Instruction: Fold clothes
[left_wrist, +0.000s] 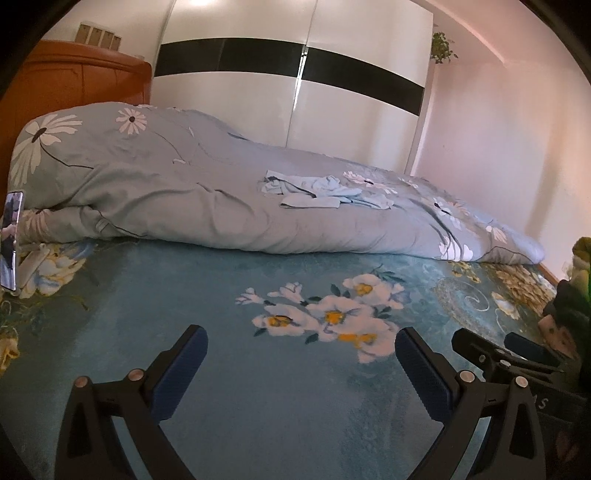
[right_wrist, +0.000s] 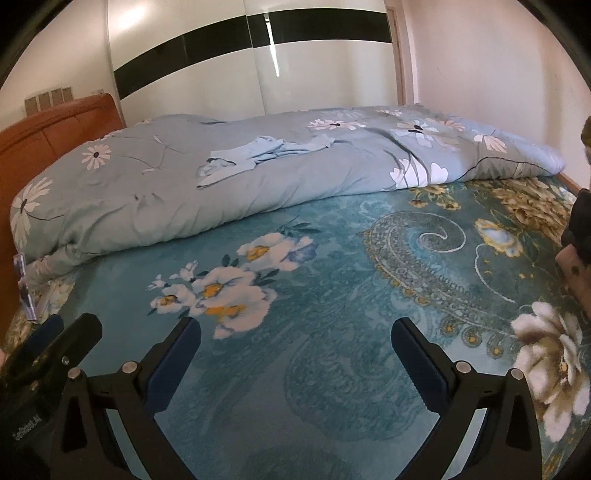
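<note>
Now | both jaws wide open, empty | light-blue garment (left_wrist: 317, 192) crumpled on quilt (left_wrist: 166, 192), well beyond jaws

A white wardrobe (left_wrist: 295, 74) with a black band stands far behind the bed (left_wrist: 258, 369); orange headboard (left_wrist: 74, 81) left, pinkish wall (left_wrist: 498, 129) right.

Two fisheye wrist views looking low across a bed toward a far wardrobe.

Each camera sits just above the near teal floral bedspread (left_wrist: 258, 295), facing the far rolled duvet (left_wrist: 166, 184). Both share the bedspread, duvet (right_wrist: 147, 199) and wardrobe (right_wrist: 221, 55); the left view sits further left.
</note>
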